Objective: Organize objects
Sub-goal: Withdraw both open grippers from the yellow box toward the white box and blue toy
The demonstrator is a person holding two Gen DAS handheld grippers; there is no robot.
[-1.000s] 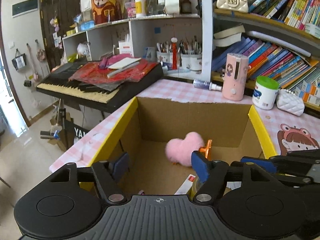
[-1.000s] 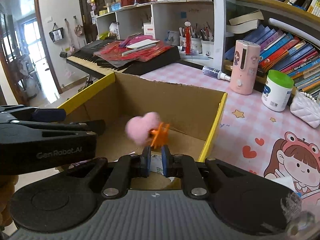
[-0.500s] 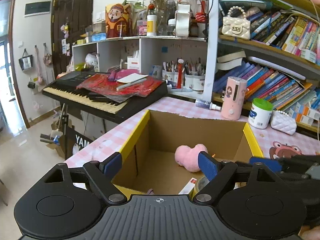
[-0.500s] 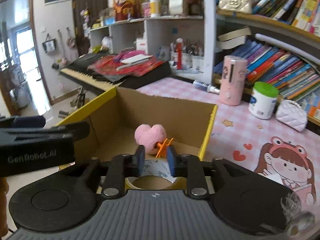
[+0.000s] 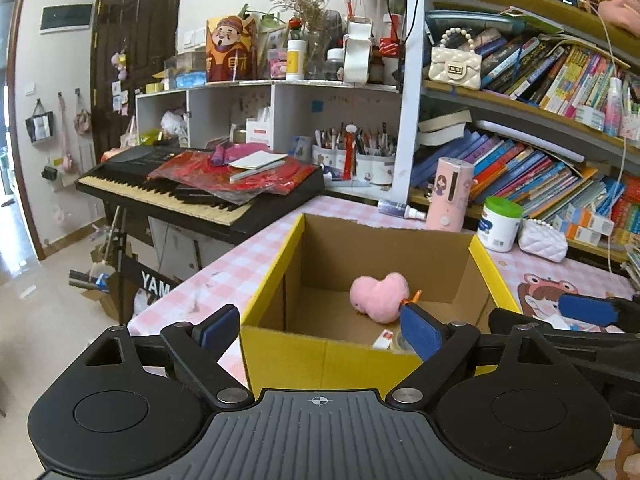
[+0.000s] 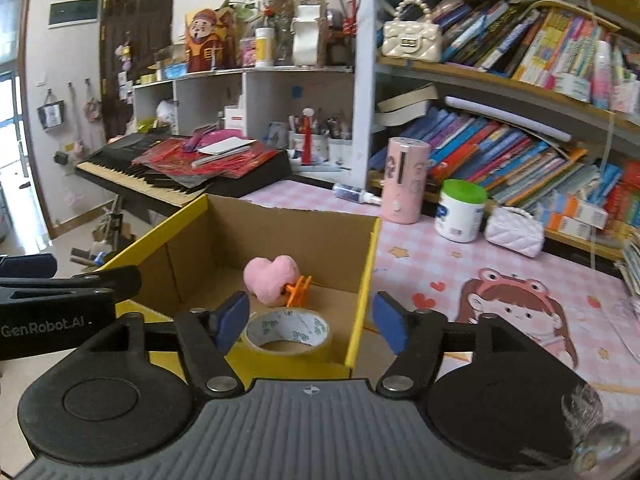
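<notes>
A: On the pink checked table [image 5: 256, 258], a cardboard box [image 5: 362, 354] with yellow outer walls is sitting open-topped, and the pink plush heart [image 5: 378, 296] is lying on its floor toward the far wall. Is your side showing the same?

B: Mostly. From the right wrist view the heart [image 6: 272, 280] is lying there with an orange clip [image 6: 298, 290] touching its right side. The clip is showing whole here; from the left wrist view only an orange tip [image 5: 412, 298] is peeking past a blue pad.

A: And the tape?

B: A roll of tape [image 6: 288, 332] is lying flat in the near right corner of the box, close behind the near wall. The right view is looking straight down into its ring. On the left view the near wall and a finger are hiding almost all of it.

A: How are the tools standing?

B: The right gripper [image 6: 312, 318] is hanging just above the near right corner, its jaws having just been opening, with nothing pinched between the blue pads. The left gripper [image 5: 320, 330] is standing wide, jaws also having just been opening, empty, hovering in front of the near wall.

A: Each view is catching the other tool at its edge: the right gripper's blue pad [image 5: 586, 312] is showing on the right of the left view.

B: Far beyond the box, a green-lidded jar [image 6: 460, 210] and a pink cylinder [image 6: 404, 180] are standing by the bookshelf.
</notes>
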